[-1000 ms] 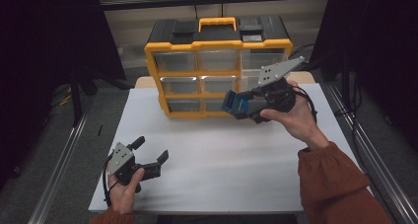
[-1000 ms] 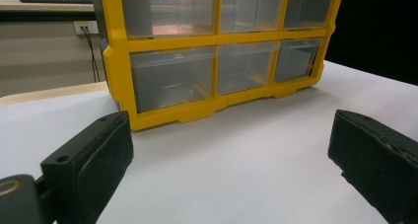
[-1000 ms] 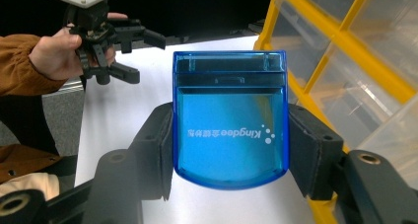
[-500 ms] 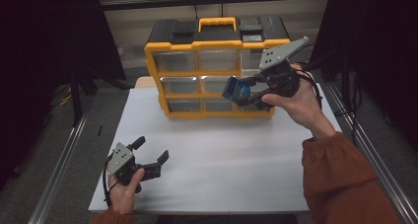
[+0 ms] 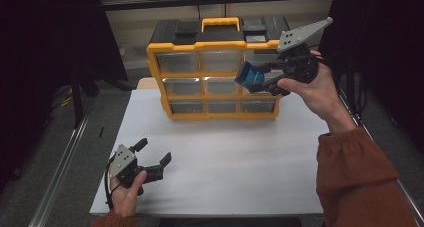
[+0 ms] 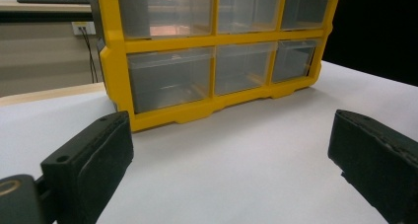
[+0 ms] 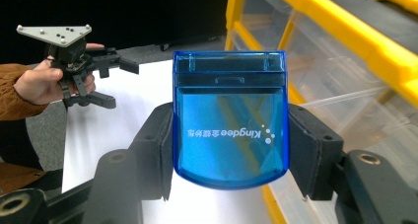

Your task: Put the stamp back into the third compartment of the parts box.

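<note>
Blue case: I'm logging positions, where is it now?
High view, right side: the blue case sits clamped in the right gripper, in front of the yellow drawer organizer.

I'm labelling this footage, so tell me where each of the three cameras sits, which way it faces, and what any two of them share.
High view: above the person's side, facing forward and down on the white table and yellow drawer cabinet; both hands, an orange sleeve.
Left gripper view: rides the left gripper, low over the table, facing the cabinet's lower drawers; its open jaws.
Right gripper view: rides the right gripper, raised beside the cabinet, shut on a blue case.
Shared: all three show the cabinet and table.
</note>
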### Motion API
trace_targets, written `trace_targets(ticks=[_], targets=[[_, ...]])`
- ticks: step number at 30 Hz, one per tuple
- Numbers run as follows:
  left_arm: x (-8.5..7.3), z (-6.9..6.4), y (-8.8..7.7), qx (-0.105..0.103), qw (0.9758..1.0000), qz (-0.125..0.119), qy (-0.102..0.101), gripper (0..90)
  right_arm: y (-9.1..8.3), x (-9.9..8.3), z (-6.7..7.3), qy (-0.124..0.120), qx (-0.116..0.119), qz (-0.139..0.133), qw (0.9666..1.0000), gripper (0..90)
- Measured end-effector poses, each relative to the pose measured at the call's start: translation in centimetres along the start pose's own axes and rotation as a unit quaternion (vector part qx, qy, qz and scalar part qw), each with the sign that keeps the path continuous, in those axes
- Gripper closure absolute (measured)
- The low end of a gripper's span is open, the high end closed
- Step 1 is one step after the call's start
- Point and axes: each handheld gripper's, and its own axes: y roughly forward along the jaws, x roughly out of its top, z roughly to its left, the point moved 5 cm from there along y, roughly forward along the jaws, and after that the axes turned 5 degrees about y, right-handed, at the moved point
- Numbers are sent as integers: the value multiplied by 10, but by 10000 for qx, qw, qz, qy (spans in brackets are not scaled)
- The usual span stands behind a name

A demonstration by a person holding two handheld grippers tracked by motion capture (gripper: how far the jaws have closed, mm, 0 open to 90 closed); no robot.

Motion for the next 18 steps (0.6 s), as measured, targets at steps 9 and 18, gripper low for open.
trace_targets(ticks=[9, 18], targets=[[0, 0, 0, -5, 10000, -24, -15, 36, -16, 14, -11, 45, -208, 70, 9997, 422], [0, 0, 0, -5, 10000, 10, 12, 36, -23, 21, -25, 152, -412, 278, 9987, 422]])
